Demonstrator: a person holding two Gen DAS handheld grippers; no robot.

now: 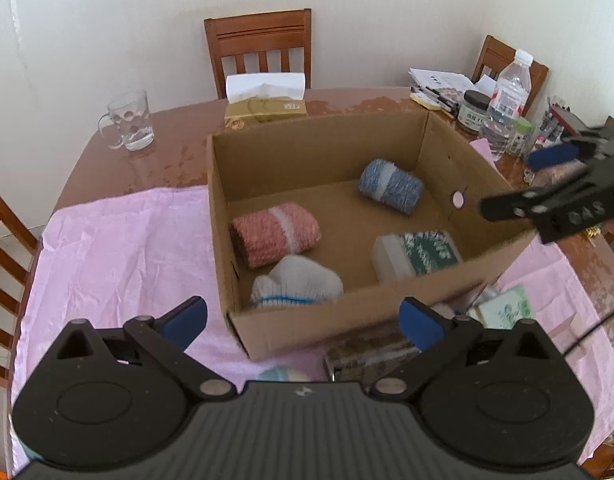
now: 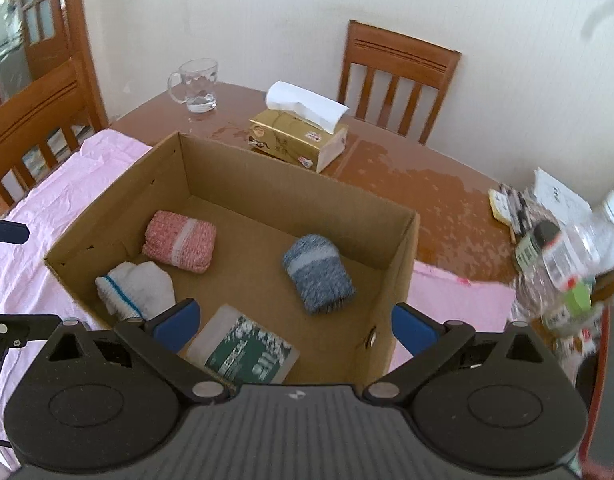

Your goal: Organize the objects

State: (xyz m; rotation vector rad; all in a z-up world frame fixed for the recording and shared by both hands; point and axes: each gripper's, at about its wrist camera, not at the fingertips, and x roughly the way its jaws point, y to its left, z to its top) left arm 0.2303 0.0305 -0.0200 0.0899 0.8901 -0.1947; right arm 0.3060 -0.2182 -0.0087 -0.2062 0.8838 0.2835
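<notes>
This is a home dining room. A brown wooden dining table (image 2: 407,184) stands by a white wall, slat-backed wooden chairs (image 2: 395,80) around it. On the table sit a clear glass mug (image 2: 195,86) and a gold tissue box (image 2: 299,140); left of it a glazed wooden door (image 2: 39,16).

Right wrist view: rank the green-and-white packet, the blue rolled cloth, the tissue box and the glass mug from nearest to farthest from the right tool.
1. Green-and-white packet, in the box's near corner, just ahead of the right tool.
2. Blue rolled cloth, mid-box, right side.
3. Tissue box, on the table behind the cardboard box.
4. Glass mug, far left.
</notes>
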